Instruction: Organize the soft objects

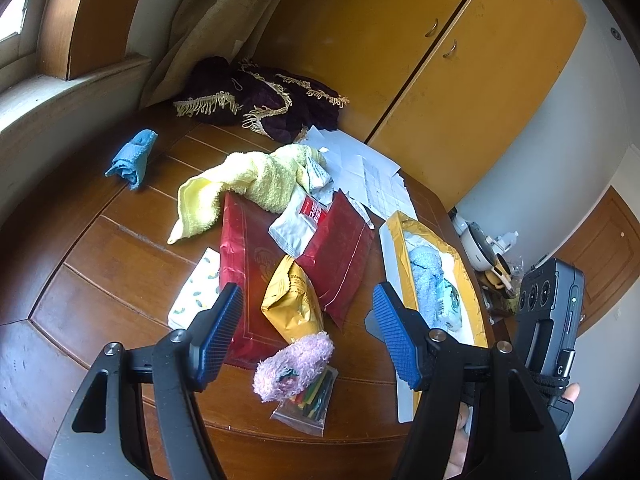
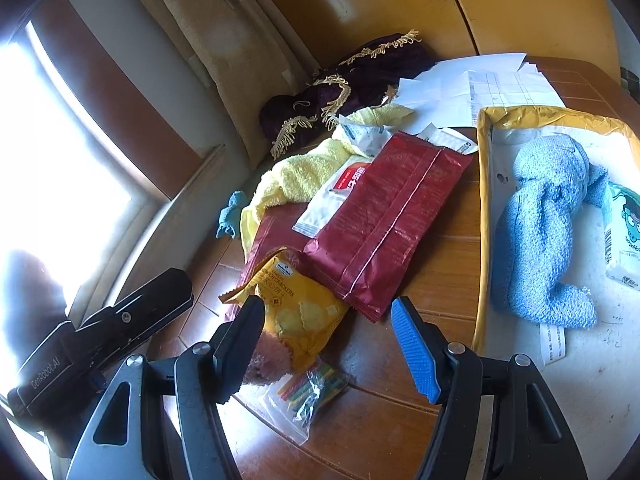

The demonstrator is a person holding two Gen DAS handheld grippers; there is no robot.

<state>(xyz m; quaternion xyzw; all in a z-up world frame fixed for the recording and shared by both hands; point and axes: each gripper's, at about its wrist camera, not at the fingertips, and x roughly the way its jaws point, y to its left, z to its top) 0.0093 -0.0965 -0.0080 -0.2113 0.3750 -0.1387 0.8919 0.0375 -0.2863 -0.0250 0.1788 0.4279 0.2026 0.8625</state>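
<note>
Wooden table [image 1: 120, 264] was a mess, pink fuzzy sock [image 1: 294, 364] lay at its near edge right between the gaping, empty left gripper [image 1: 308, 320], closer than the equally wide-open right gripper [image 2: 328, 340].

I read the table [image 1: 100, 240] as dark red-brown wood with paler plank lines. On it, the towel [image 1: 248, 184] is pale yellow and the rolled cloth [image 1: 130, 158] far from it is bright blue. The fuzzy sock [image 1: 294, 364] at the table's near edge is pale pink. The cracker bag [image 2: 296, 312] is yellow-gold; the foil bags [image 2: 384, 216] are deep red. The tray [image 2: 484, 184] has a mustard rim, white floor, and holds a light blue knit cloth [image 2: 540, 232]. My gripper pads [image 1: 218, 332] are blue.
</note>
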